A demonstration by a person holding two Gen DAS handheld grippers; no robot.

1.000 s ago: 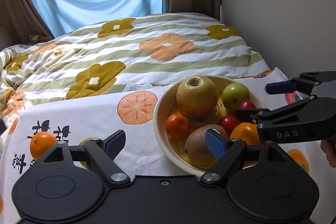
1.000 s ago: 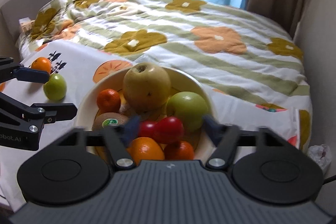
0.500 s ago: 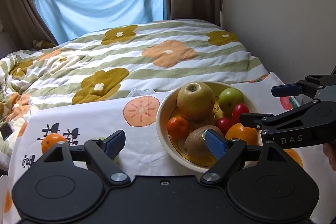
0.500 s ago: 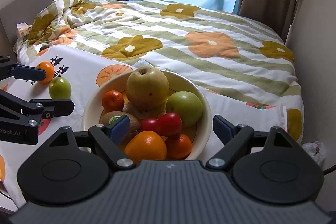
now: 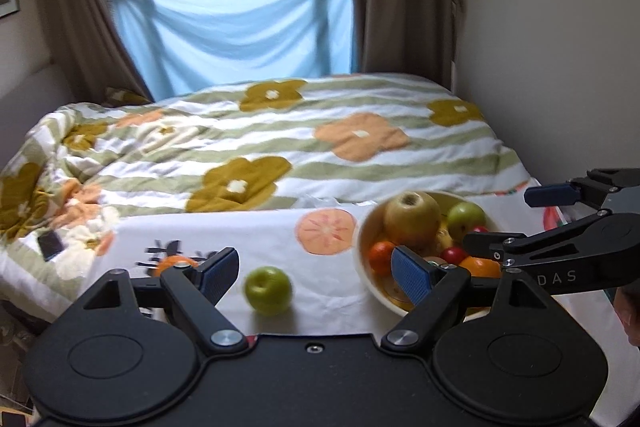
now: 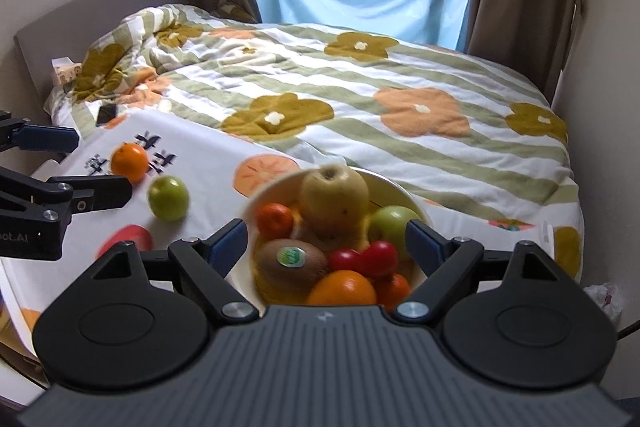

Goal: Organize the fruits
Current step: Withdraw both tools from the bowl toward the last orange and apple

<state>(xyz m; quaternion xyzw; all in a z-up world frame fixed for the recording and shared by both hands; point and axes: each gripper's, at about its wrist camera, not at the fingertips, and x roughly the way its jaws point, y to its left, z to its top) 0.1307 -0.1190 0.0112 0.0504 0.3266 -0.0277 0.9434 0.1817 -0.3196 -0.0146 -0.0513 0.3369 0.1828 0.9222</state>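
A: How were the jaws of the left gripper [image 5: 314, 267] seen?

B: They were spread wide with nothing gripped. A loose green apple [image 5: 267, 289] was seen on the printed cloth [image 5: 240, 231], between the two blue pads and beyond their tips, touched by neither. Its stem dimple was turned upward; being round, no long axis could be made out.

A: And the loose orange [image 6: 129, 161]?

B: It was seen just beyond the apple, outside the left jaw and partly hidden behind it in the left wrist view.

A: What was noted of the right gripper [image 6: 326, 241]?

B: Its jaws were likewise released and empty. The cream bowl [image 6: 400, 189] was framed between them, ahead of the tips and apart from the pads. A big yellow-green pear [image 6: 334, 197] was stood upright at the bowl's middle, stem end up. A kiwi [image 6: 291, 261] was laid on its side nearest the left jaw, its long axis running across the gap, sticker facing up.
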